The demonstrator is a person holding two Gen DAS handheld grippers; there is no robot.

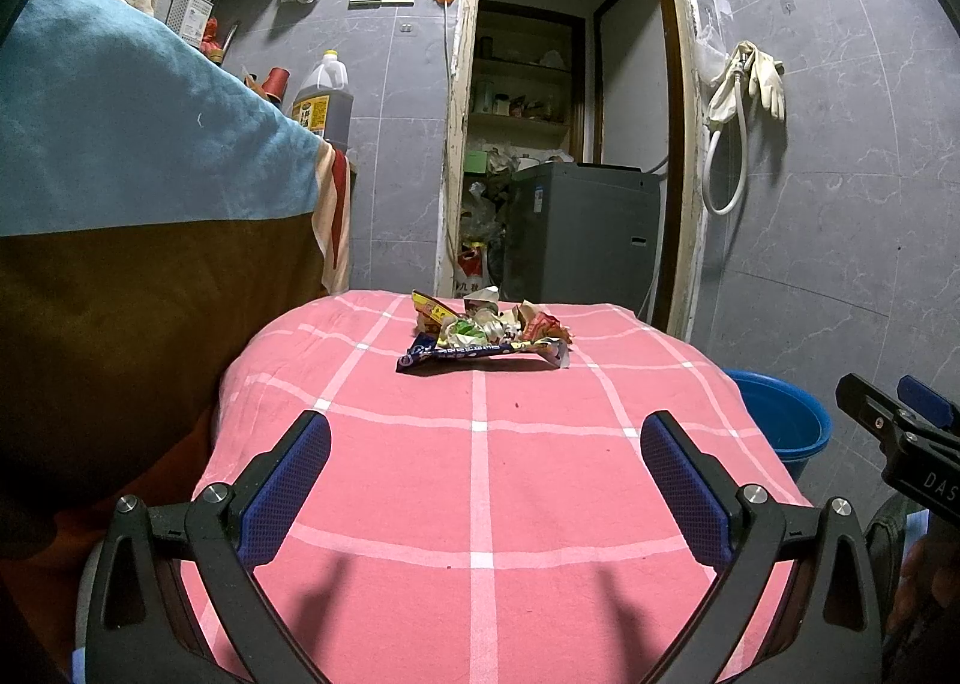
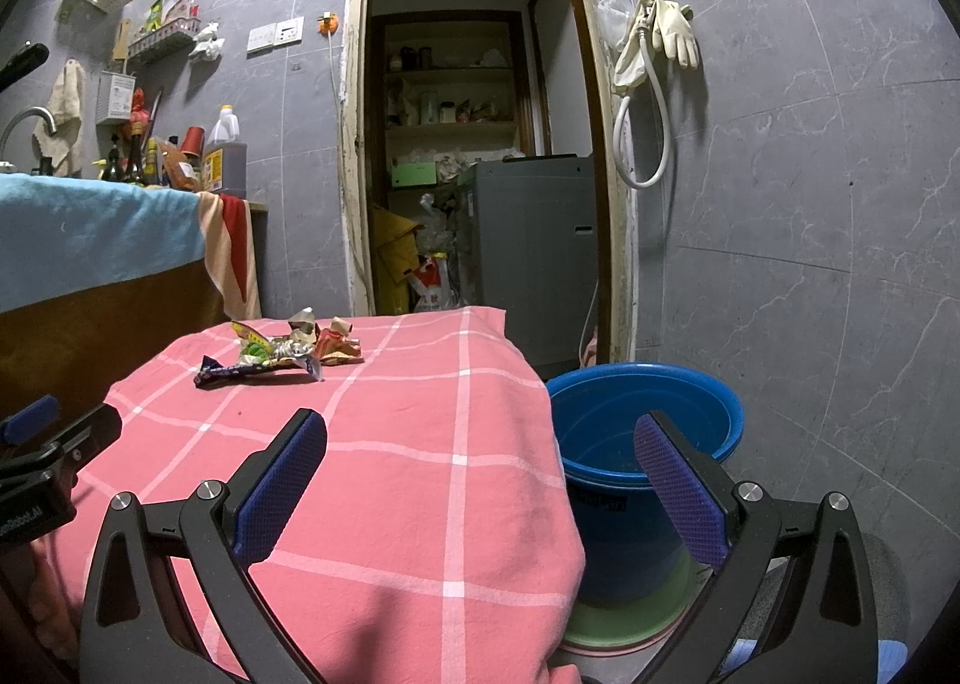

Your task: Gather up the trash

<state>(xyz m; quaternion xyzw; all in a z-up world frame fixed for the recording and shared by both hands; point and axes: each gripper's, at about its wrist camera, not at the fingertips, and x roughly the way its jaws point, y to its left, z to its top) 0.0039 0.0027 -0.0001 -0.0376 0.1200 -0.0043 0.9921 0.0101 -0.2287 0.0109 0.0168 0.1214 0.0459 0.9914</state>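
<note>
A small heap of crumpled snack wrappers (image 1: 486, 333) lies near the far edge of a table draped in a pink checked cloth (image 1: 480, 474). The same wrappers (image 2: 282, 351) show at the far left in the right wrist view. My left gripper (image 1: 486, 444) hovers over the near half of the cloth, open and empty, well short of the heap. My right gripper (image 2: 480, 444) is open and empty at the table's right edge, above a blue bucket (image 2: 645, 414) standing on the floor. The bucket (image 1: 780, 414) also peeks out to the right in the left wrist view.
A higher surface covered by a blue and brown cloth (image 1: 120, 156) stands to the left, with bottles and an oil jug (image 1: 321, 102) behind it. An open doorway with a grey appliance (image 1: 582, 228) lies beyond the table. Gloves and a hose (image 1: 744, 96) hang on the tiled wall.
</note>
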